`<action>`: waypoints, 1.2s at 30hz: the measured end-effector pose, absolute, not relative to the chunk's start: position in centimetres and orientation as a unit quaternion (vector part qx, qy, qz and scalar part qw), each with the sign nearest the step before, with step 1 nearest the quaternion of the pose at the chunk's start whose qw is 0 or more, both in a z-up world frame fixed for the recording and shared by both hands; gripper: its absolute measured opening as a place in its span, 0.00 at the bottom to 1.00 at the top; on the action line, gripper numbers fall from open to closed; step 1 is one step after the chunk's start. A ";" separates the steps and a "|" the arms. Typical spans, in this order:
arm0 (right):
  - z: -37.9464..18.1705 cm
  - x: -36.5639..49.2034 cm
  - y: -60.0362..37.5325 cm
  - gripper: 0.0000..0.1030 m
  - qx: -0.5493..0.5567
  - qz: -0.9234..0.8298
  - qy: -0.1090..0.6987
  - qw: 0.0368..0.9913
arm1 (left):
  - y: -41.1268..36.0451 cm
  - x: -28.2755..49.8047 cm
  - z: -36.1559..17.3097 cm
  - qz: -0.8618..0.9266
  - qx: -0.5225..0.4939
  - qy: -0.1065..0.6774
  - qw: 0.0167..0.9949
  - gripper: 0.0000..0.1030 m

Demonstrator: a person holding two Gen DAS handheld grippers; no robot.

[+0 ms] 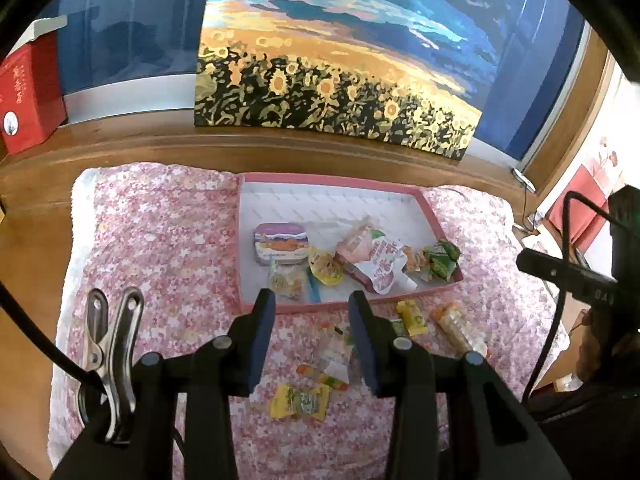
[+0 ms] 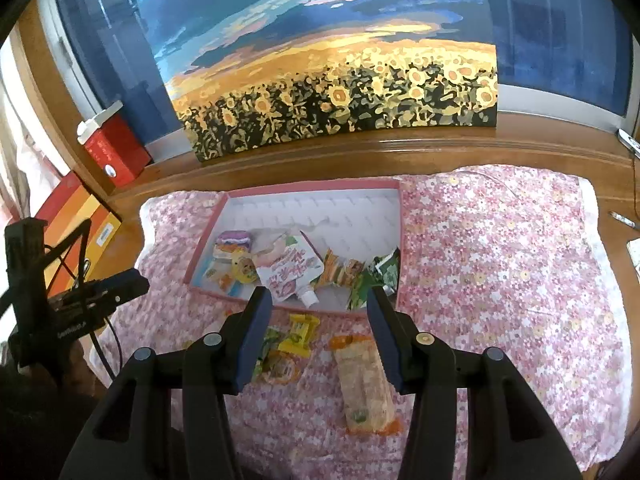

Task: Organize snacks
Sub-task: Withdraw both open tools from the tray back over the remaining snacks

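Your left claw [image 1: 314, 306] hangs open and empty above the pink tray [image 1: 432, 200], which already holds a tin, a pouch and several packets, while a yellow candy [image 1: 300, 400] and other wrapped snacks lie loose on the floral cloth. Your right claw [image 2: 318, 304], likewise open and empty, looks down on a long orange-ended cracker pack [image 2: 366, 384] and small yellow packets just outside the tray's near wall, so I judge you roughly halfway.

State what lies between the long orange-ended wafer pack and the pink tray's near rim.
Right wrist view: only bare floral cloth separates the wafer pack from the tray rim.
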State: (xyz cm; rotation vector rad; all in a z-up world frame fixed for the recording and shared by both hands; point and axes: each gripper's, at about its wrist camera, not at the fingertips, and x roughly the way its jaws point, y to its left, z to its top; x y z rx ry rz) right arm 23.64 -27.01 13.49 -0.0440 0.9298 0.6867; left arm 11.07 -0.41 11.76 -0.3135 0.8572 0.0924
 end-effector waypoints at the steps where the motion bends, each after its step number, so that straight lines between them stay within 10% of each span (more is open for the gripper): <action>1: 13.5 23.4 -27.1 0.49 -0.022 0.324 0.440 0.837 | -0.5 10.9 11.8 0.045 -0.152 0.413 0.897 0.39; 36: 6.8 19.9 -28.8 0.49 -0.021 0.287 0.554 0.781 | -2.1 6.6 5.5 0.042 -0.179 0.510 0.841 0.40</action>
